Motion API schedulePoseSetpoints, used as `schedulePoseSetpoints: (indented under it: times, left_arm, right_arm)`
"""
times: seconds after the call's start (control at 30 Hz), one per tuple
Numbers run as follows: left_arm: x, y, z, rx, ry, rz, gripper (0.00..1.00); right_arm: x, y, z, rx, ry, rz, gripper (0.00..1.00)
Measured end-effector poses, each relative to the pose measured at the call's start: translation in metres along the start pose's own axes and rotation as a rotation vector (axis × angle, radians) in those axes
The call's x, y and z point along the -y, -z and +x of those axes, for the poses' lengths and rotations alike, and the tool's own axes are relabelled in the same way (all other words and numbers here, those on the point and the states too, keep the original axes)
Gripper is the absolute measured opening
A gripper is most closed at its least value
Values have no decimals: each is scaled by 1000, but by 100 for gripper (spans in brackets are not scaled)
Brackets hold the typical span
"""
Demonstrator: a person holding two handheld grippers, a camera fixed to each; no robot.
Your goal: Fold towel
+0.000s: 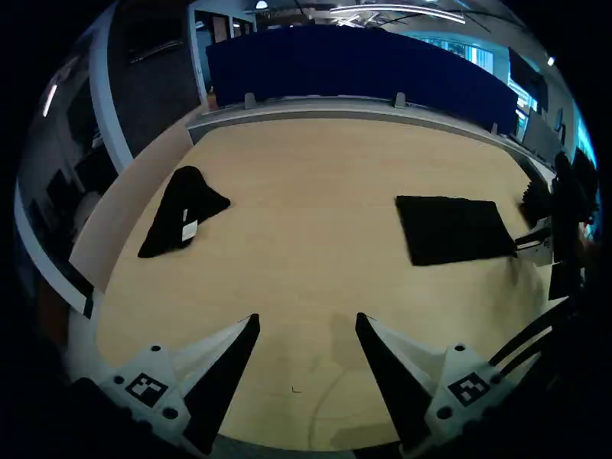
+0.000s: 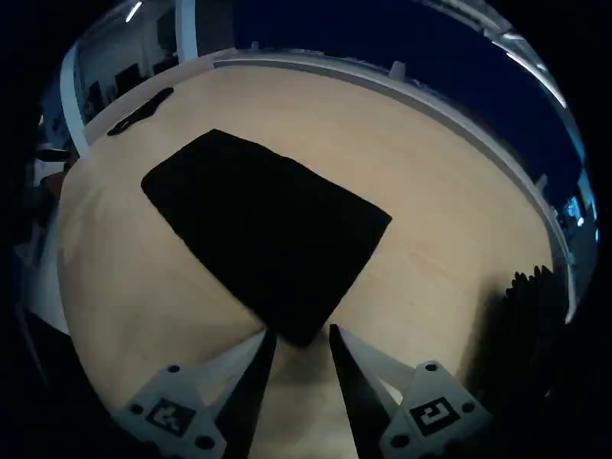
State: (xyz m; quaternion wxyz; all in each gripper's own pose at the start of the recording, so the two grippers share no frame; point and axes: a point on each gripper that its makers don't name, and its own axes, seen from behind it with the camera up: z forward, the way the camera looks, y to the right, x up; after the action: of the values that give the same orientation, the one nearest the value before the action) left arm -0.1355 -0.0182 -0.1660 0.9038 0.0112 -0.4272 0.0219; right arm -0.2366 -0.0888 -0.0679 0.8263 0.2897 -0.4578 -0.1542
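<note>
- The left claw (image 1: 307, 317) hangs wide apart over bare wood near the front edge of the surface (image 1: 321, 176), with nothing between its fingers.
- The right claw (image 2: 301, 332) is narrow, with a small gap left between the tips. The nearest corner of the black towel (image 2: 268, 229) lies right at that gap. I cannot make out either finger pressing on the cloth, so I read it as not pinched.
- The towel lies flat on the surface towards its right edge, as a tidy dark rectangle with straight sides and square corners. It is well clear of the far edge.
- Its long axis runs roughly parallel to the far edge, and one short end faces the right edge of the surface. The corner at that end points at the right claw.
- Progress, as a judgement: the neat outline suggests at least one fold is made, but the cloth is too dark to count layers. Whether a last fold is due from the corner at the claw, I cannot tell.
- Farther off, near the left edge, a second black cloth (image 1: 180, 214) lies bunched in a peaked heap with a white tag showing — plainly unfolded.
- A blue partition (image 1: 344, 69) stands along the far edge.
</note>
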Motion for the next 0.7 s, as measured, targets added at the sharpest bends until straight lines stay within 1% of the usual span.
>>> schedulePoseSetpoints:
  times: [0.3, 0.47, 0.53, 0.7]
  left_arm:
    - [-1, -4, -2, 1, -3, -1, 93]
    - [-1, -5, -3, 3, -1, -2, 93]
    - [-1, -4, -3, 3, 0, -3, 93]
    - [0, -3, -2, 3, 0, -4, 93]
  right_arm:
    - [3, -4, -4, 11, 2, 28, 21]
    - [2, -2, -2, 7, 7, 24, 9]
    - [1, -2, 0, 2, 15, 17, 7]
    - [-1, 2, 7, -7, 36, 2, 6]
